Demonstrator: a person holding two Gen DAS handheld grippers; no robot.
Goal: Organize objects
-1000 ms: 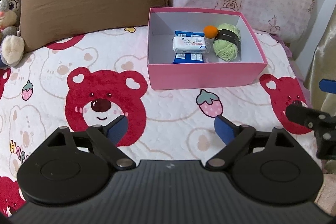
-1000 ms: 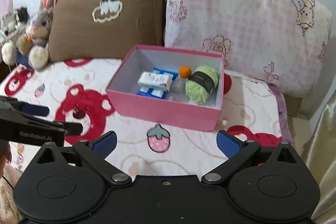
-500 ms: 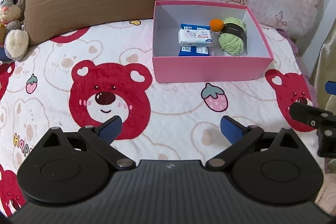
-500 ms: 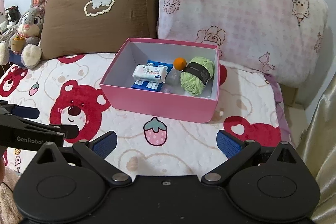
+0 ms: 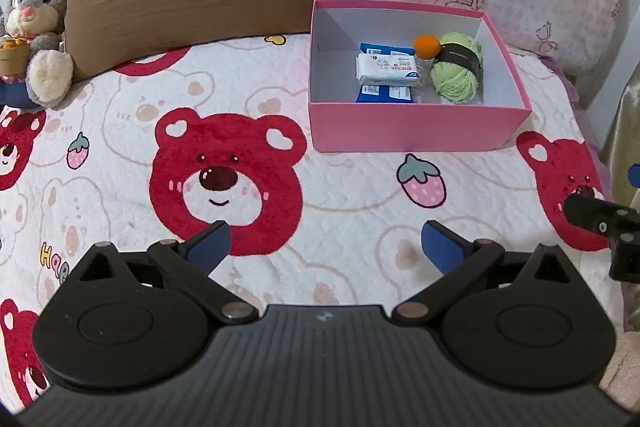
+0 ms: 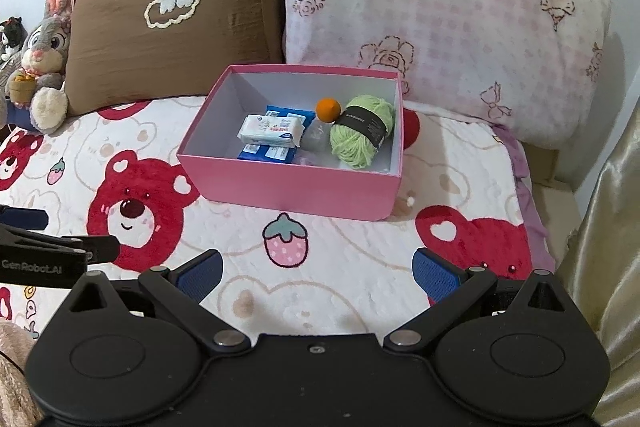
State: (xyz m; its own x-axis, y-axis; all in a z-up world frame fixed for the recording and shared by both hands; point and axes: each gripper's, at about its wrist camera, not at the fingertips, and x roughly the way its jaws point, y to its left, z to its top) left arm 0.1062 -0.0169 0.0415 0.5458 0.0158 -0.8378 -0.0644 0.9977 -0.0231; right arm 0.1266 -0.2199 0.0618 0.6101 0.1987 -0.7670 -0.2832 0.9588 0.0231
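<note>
Opening: left gripper (image 5: 324, 245) jaws just widened, empty | right gripper (image 6: 316, 273) fingers apart, empty | pink box (image 5: 416, 131) filled; task judged near complete.

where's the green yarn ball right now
The green yarn ball lies inside the pink box, at its right end in both wrist views, beside the orange-capped bottle and right of the tissue pack.

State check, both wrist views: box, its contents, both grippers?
pink box: lid off, on the bed
green yarn ball: in box, band on
tissue pack: in box, lying atop blue packets
left gripper: open, jaws just opening, empty
right gripper: open, empty
</note>
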